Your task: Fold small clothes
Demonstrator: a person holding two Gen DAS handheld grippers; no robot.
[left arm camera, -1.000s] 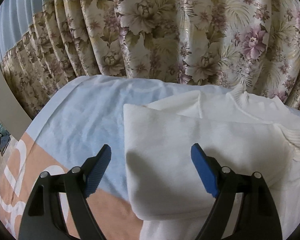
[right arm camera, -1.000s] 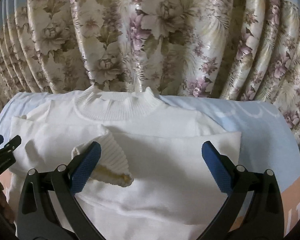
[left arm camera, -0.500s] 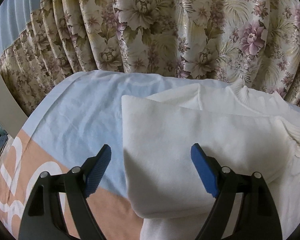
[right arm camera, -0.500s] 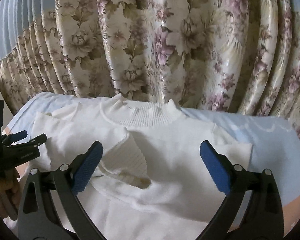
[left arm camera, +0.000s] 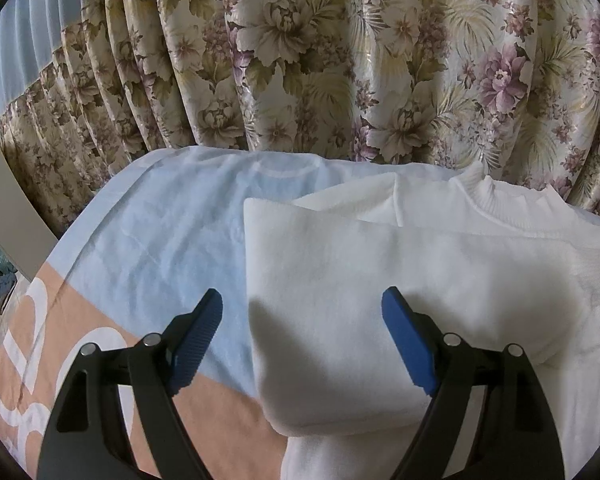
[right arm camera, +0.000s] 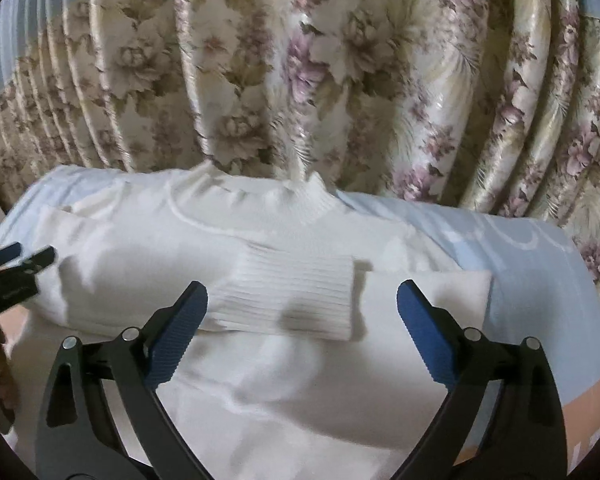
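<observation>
A: Biggest first? Floral curtain [left arm camera: 340, 60] behind, blue-and-peach sheet [left arm camera: 160, 240] below.
B: White sweater [right arm camera: 300, 360] lies flat on the sheet, sleeves folded in, ribbed cuff [right arm camera: 288, 300] on top.
A: Grippers?
B: Left gripper [left arm camera: 302, 328] wide apart, empty. Right gripper [right arm camera: 302, 320] wide too, jaws just narrowing slightly, gripping nothing.

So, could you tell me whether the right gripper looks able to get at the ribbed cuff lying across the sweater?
Probably yes. The right gripper is open, and the ribbed cuff lies on top of the white sweater just ahead of its fingertips, with nothing covering it.
</observation>
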